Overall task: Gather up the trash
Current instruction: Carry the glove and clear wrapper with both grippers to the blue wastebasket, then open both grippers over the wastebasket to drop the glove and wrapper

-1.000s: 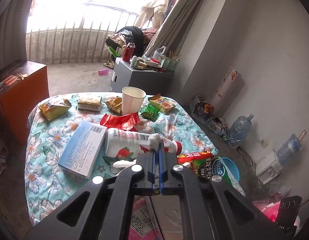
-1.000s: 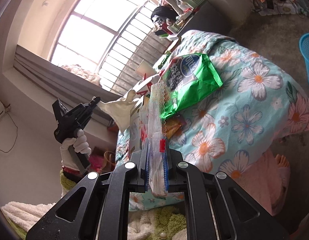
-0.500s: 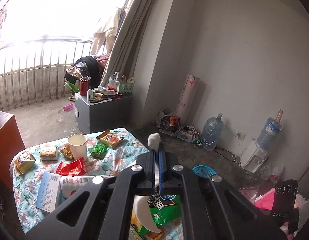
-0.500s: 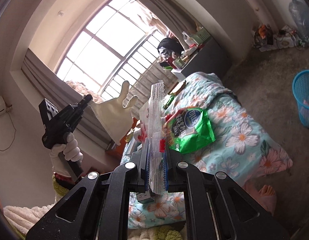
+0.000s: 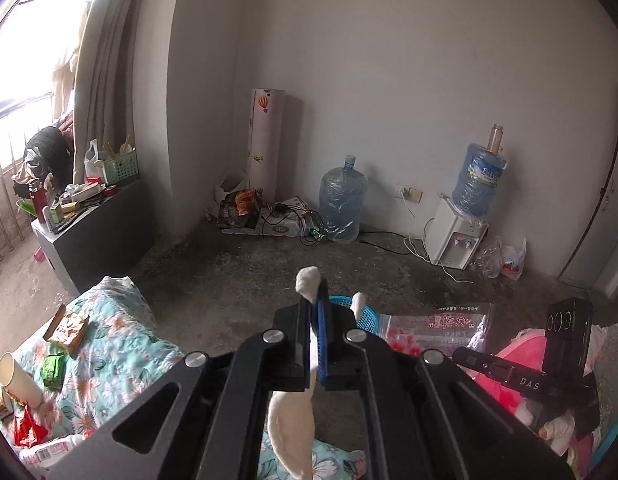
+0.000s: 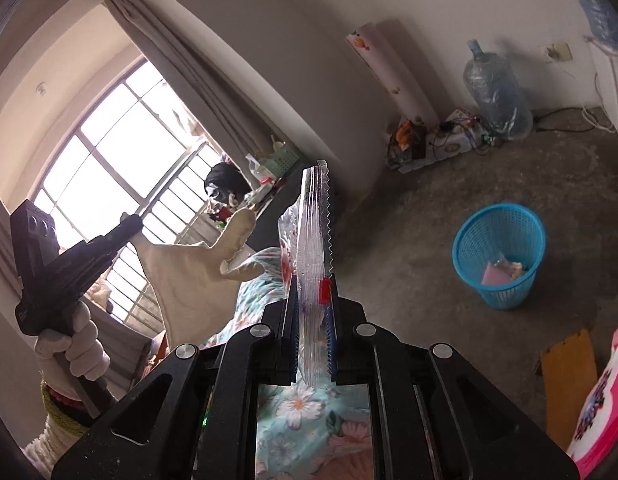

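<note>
You are working over the bare concrete floor (image 6: 449, 280), which is lying wide and clear between the flowered-cloth worktop (image 5: 121, 344) and the far wall, so there is open room for both hands to swing. The round blue mesh plastic waste basket (image 6: 499, 256) is standing upright on that floor, ahead and to the right of your right hand-held gripper (image 6: 312, 304), well apart from it, mouth up, with a little pink rubbish already lying inside; for your left hand-held gripper (image 5: 314, 320) the same basket is sitting just past the fingertips, mostly hidden by them. Your left hand is, I judge, the nearer one. It is pinching a limp cream-white cloth glove (image 6: 197, 276) by one finger, the rest dangling below. Your right gripper is clamping the clear zip-seal plastic bag with the red slider (image 6: 315, 264), its long axis running forward along the fingers, edge-on to the camera. Leftover wrappers and a white paper cup (image 5: 17, 376) are lying on the worktop behind to the left.
</note>
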A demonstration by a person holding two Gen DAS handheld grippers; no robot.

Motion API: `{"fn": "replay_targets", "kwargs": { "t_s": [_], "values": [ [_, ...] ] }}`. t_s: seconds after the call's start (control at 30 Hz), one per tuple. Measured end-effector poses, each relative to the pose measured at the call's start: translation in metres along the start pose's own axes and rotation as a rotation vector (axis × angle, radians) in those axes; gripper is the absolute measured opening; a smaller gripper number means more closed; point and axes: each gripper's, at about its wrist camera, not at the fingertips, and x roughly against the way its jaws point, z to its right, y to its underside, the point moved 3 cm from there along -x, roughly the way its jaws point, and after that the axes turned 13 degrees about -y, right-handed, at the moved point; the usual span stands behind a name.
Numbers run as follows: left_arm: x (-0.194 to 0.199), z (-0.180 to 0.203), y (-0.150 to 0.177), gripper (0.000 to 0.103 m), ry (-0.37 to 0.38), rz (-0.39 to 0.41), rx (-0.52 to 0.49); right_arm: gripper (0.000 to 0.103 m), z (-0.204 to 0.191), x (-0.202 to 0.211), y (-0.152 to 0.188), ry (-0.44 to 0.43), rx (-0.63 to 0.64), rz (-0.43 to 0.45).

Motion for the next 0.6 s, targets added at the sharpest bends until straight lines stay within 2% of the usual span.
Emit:
{"fn": "replay_targets", "kwargs": {
  "t_s": [0.07,0.23,0.43,0.6],
  "values": [
    [-0.039,0.031,-0.005,0.002,0.025,-0.038,-0.033,0.01,0.031,-0.01,-0.012,0.077,-0.04,0.011],
    [-0.143,0.106,-0.002,0.002,0.082,-0.149,-0.096,0.01,0.116,-0.037,-0.033,0.203,-0.158,0.014],
    [-0.265,0.172,0.017,0.002,0.089,-0.259,-0.17,0.01,0.215,-0.068,-0.041,0.29,-0.289,-0.023],
    [-0.342,0.197,0.032,0.002,0.062,-0.321,-0.188,0.01,0.283,-0.1,-0.042,0.327,-0.36,-0.053]
  ]
}}
